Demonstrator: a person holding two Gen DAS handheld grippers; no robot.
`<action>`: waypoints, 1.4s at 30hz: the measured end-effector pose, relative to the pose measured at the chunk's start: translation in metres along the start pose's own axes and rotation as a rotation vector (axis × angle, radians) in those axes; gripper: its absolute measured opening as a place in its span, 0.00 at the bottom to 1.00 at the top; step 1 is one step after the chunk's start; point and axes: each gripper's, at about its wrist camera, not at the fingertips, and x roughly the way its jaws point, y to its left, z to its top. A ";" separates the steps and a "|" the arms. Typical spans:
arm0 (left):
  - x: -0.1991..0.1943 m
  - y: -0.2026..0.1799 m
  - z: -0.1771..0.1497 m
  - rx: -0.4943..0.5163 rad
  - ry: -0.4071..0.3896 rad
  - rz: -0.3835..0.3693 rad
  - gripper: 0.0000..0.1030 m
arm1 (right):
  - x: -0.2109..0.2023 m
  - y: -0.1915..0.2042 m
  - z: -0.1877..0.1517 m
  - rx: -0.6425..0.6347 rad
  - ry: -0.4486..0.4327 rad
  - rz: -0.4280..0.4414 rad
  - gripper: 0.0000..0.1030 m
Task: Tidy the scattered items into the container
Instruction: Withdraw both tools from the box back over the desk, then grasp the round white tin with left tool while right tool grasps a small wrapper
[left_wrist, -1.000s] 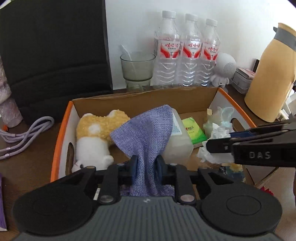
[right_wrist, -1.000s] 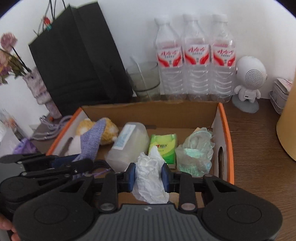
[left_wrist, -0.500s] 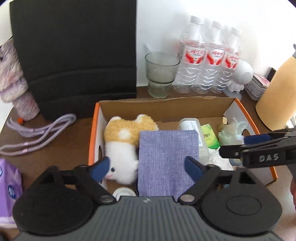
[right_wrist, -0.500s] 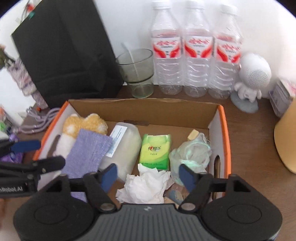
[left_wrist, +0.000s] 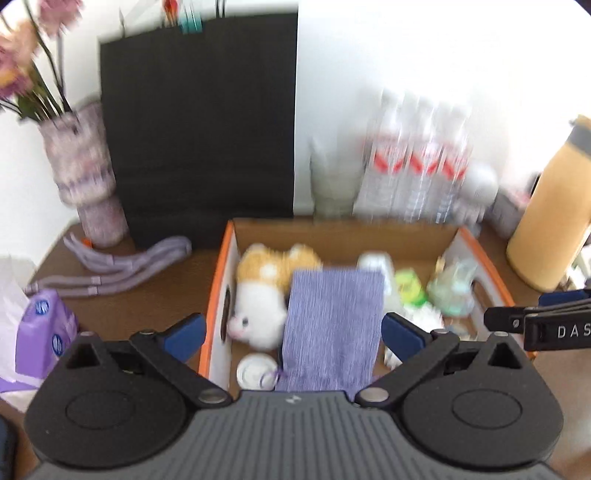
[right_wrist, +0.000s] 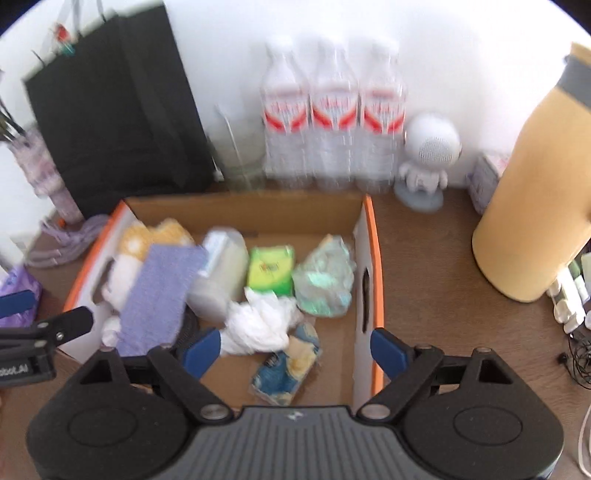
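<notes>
The orange-rimmed cardboard box (left_wrist: 218, 273) (right_wrist: 376, 258) holds a plush toy (left_wrist: 258, 295), a purple cloth (left_wrist: 332, 325) (right_wrist: 159, 295), a plastic jar (right_wrist: 221, 273), a green tissue pack (right_wrist: 271, 271), a crumpled white tissue (right_wrist: 258, 325), a greenish bag (right_wrist: 325, 280) and a blue-yellow packet (right_wrist: 288, 369). My left gripper (left_wrist: 291, 334) is open and empty above the box's near edge, over the cloth. My right gripper (right_wrist: 295, 349) is open and empty above the box, over the tissue and packet. Both views are blurred.
A black bag (left_wrist: 199, 125), a glass (right_wrist: 240, 155) and three water bottles (right_wrist: 332, 122) stand behind the box. A yellow flask (right_wrist: 535, 192) and a white robot figure (right_wrist: 428, 155) stand right. A purple cable (left_wrist: 122, 266), a vase (left_wrist: 88, 177) and a purple tissue pack (left_wrist: 44, 332) lie left.
Both grippers opened, letting go of the purple cloth and the white tissue into the box, then pulled back and up. The view now takes in more of the table.
</notes>
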 end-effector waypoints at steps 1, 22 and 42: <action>-0.009 0.000 -0.009 -0.003 -0.072 -0.013 1.00 | -0.010 0.003 -0.010 -0.010 -0.072 0.008 0.85; -0.160 0.012 -0.251 -0.034 -0.122 0.035 1.00 | -0.133 0.025 -0.289 0.069 -0.362 0.129 0.88; 0.017 0.026 -0.138 0.116 -0.032 -0.086 0.73 | 0.055 0.069 -0.127 -0.094 -0.114 0.287 0.22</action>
